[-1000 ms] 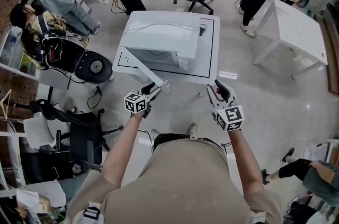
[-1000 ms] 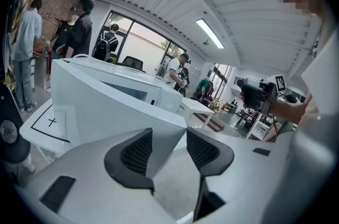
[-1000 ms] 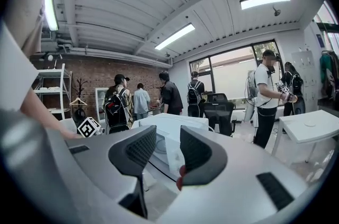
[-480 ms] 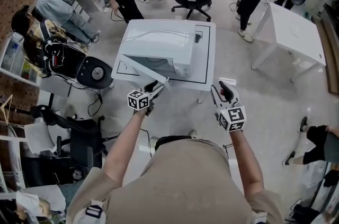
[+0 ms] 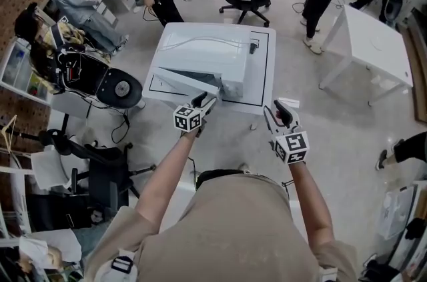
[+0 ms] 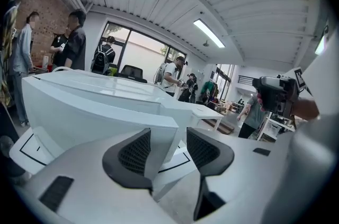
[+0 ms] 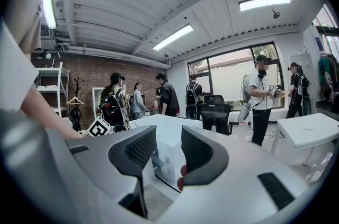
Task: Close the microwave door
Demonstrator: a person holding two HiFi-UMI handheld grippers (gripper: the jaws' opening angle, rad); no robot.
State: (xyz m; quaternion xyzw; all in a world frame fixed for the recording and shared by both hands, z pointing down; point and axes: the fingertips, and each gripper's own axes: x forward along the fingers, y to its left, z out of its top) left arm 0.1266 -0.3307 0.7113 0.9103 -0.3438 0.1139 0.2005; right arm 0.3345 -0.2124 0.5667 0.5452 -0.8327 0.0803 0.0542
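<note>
both pairs of jaws apart: left hand-held gripper point(image 5: 205, 101) straddles the edge of the ajar microwave door point(image 5: 181, 79), unclamped; right hand-held gripper point(image 5: 275, 113) hangs empty beside the desk point(image 5: 264, 64).

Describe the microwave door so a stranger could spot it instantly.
In the middle of the floor stands a square white table carrying a white microwave. Its door is the flat white panel angling out from the near left corner, the only part standing ajar, its free edge by the left gripper.

One microwave point(image 5: 200, 57); two claws: left claw point(image 5: 205, 99), right claw point(image 5: 277, 109); two white tables point(image 5: 261, 67) point(image 5: 370, 41).
</note>
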